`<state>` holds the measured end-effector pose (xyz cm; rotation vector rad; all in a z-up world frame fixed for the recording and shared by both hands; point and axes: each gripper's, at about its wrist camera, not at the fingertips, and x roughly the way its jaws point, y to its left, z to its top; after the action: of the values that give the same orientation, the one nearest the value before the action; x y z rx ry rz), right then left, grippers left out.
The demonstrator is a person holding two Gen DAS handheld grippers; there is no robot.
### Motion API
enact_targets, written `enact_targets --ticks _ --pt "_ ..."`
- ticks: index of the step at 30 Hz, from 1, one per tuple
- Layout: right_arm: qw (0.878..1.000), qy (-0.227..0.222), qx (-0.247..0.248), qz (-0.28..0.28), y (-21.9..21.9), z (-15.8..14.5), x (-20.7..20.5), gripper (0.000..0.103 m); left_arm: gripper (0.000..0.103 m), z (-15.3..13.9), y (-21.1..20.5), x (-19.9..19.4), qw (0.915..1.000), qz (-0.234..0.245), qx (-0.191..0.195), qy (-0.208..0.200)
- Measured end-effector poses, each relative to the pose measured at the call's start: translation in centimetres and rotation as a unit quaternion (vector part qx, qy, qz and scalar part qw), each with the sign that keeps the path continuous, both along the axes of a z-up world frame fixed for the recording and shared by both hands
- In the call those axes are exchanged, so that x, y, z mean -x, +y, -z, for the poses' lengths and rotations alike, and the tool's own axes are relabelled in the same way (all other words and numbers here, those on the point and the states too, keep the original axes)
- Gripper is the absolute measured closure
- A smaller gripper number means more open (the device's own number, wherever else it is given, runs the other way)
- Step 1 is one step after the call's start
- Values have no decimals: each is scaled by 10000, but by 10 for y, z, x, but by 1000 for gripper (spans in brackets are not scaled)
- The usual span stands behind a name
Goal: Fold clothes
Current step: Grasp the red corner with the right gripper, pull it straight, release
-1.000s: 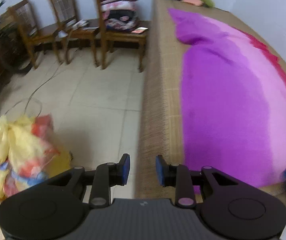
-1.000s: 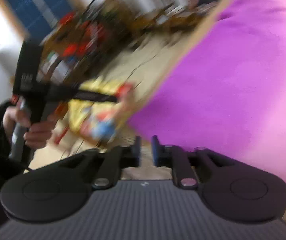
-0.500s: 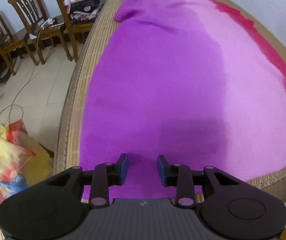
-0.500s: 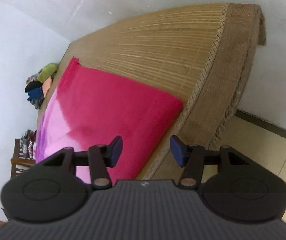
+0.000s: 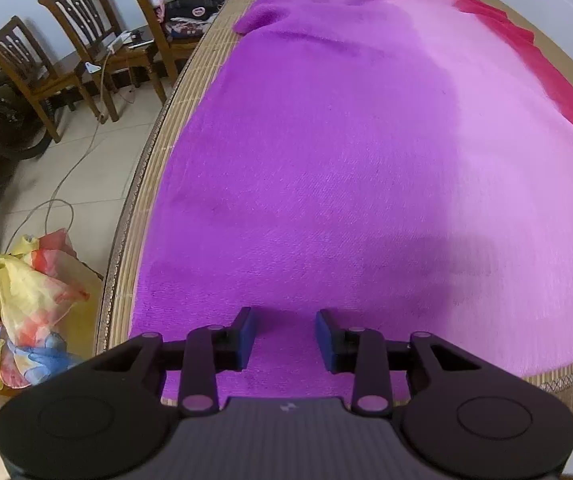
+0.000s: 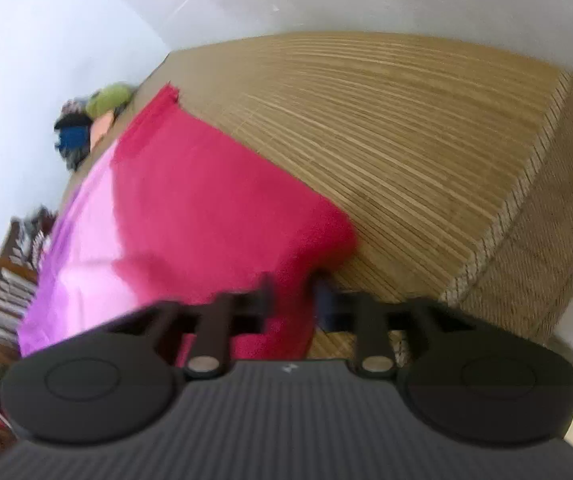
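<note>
Left gripper parted over purple blanket, chairs beside; right gripper clamped on red corner, right view only.

Bright, even indoor light; strong fisheye bending at edges; left wrist view sharp, right wrist view motion-blurred.

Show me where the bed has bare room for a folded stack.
Free: the bare mat between the blanket's red edge and the wall. Only a thin mat strip borders the purple side. Crowded: the clothes heap in the far corner and the stacked chair.
</note>
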<state>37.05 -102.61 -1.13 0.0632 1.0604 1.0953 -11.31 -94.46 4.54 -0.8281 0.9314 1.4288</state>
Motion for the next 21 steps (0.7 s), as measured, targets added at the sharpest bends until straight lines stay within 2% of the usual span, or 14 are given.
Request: enact_targets --ticks 6,9,13,16,18,21 --pt "9975 -344 -59 616 -27 -19 -29 98 65 -2 -9 -13 9999 62 115 -70" --pt "9927 -748 82 942 -35 -25 -47 98 65 2 -21 -34 9992 314 203 -135" --pt "9885 -1098 503 909 -26 -19 -60 97 64 6 -32 -59 9978 587 319 -34" --pt "9874 -1056 818 846 -15 -11 -64 93 64 2 -39 -61 9965 756 365 32" --pt "9855 -1101 850 973 -14 -13 -59 88 64 -3 -44 -51 9968 718 344 67" --pt "9728 -1697 806 1354 -18 -31 -36 74 64 -15 -47 -30 9981 586 207 47"
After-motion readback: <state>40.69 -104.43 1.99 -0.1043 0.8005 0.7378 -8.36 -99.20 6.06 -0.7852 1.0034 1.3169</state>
